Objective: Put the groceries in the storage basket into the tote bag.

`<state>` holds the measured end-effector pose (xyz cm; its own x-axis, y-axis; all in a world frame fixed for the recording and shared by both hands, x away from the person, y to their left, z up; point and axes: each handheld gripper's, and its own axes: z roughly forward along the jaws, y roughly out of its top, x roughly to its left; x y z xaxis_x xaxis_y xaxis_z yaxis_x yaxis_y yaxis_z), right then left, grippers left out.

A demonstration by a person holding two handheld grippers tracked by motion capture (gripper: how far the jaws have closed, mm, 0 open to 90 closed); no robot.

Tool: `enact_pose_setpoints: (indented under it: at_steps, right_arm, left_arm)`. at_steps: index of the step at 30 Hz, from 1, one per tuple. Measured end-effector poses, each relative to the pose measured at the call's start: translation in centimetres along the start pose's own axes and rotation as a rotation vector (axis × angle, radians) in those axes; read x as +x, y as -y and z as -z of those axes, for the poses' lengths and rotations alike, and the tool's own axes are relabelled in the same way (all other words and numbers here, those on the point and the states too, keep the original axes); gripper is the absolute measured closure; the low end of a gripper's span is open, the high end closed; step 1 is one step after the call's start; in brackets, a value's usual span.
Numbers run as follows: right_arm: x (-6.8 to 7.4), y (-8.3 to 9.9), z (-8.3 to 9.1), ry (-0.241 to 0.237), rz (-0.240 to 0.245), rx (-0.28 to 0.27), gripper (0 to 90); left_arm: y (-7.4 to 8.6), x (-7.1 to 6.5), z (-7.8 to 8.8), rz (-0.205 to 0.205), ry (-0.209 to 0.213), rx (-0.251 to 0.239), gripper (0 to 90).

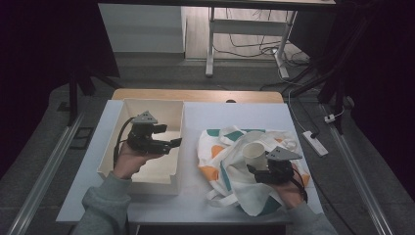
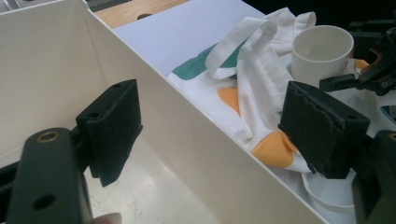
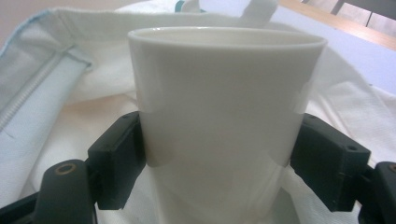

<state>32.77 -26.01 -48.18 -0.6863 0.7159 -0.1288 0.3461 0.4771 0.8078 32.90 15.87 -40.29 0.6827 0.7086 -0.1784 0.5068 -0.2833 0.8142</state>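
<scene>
White worktop point(image 1: 235, 117) bearing an open box point(image 1: 177, 147) and patterned cloth bag point(image 1: 230, 169); left gripper point(image 2: 210, 135) spread wide astride the box wall, right gripper point(image 3: 219, 158) clamped round an upright white cup point(image 3: 224, 102) over the bag.

This looks like a lab or recording workroom rather than a home. A small white-topped desk with a wooden far edge point(image 1: 195, 95) stands on grey carpet between long metal floor rails point(image 1: 46, 161), with dark stand legs point(image 1: 323, 81) at the sides. Beyond it, a white power strip point(image 1: 314, 142) and loose black cables point(image 1: 254, 46) lie on the floor under a white metal-framed table point(image 1: 211, 44).
</scene>
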Motion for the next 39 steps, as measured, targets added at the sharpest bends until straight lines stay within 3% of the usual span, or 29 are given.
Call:
enact_pose_setpoints:
  at_steps: [7, 12, 20, 28, 39]
  right_arm:
    - [0.0, -0.4, -0.5, 0.000, 0.017, -0.017, 21.9]
    - [0.0, 0.2, -1.1, -0.014, 0.037, 0.034, 22.0]
    - [-1.5, 1.3, 0.6, -0.030, -0.062, 0.060, 22.3]
    - [-1.5, 2.1, 1.7, -0.021, -0.068, 0.109, 22.4]
    - [-1.5, 2.0, 0.8, -0.011, -0.069, 0.113, 23.0]
  left_arm:
    - [0.0, -0.1, -0.2, -0.005, -0.001, 0.008, 20.7]
    - [0.1, -0.1, -0.2, -0.004, -0.002, 0.009, 20.7]
    - [0.1, 0.1, 0.0, 0.001, -0.004, 0.001, 20.8]
    - [0.1, -0.1, 0.0, -0.001, -0.007, 0.000, 20.8]
    - [0.1, -0.1, 0.0, -0.003, -0.007, 0.002, 20.8]
